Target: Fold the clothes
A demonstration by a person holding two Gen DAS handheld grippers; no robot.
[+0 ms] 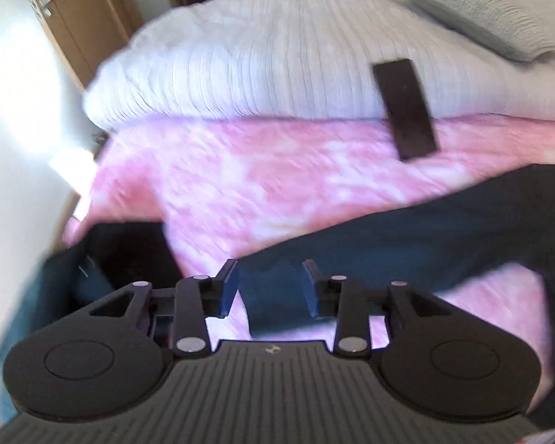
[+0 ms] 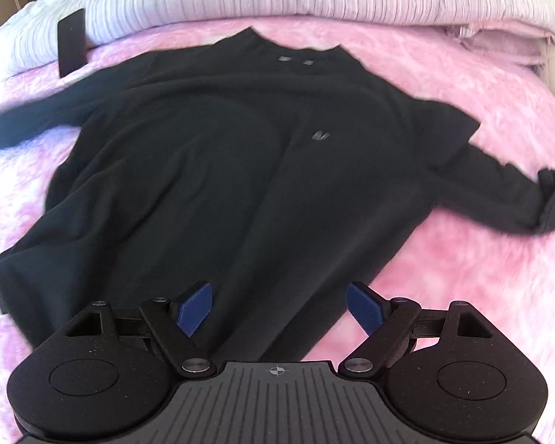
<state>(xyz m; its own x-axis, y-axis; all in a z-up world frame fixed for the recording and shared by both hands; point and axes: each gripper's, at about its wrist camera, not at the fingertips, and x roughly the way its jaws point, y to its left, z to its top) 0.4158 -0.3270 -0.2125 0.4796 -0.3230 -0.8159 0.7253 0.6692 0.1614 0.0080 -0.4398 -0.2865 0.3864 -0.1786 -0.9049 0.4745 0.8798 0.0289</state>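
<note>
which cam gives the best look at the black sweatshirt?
Right wrist: the whole black sweatshirt lies spread flat on the pink blanket, collar, body and both sleeves visible. Left wrist shows only a blurred dark sleeve crossing the lower frame.

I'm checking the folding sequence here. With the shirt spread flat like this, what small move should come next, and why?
Probably close the left gripper on the sleeve lying between its open jaws, to fold it inward: the black long-sleeved shirt lies flat on the pink blanket, sleeves out.

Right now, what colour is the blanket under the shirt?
Mottled pink and white blanket, seen best in the right wrist view, beneath the black shirt.
</note>
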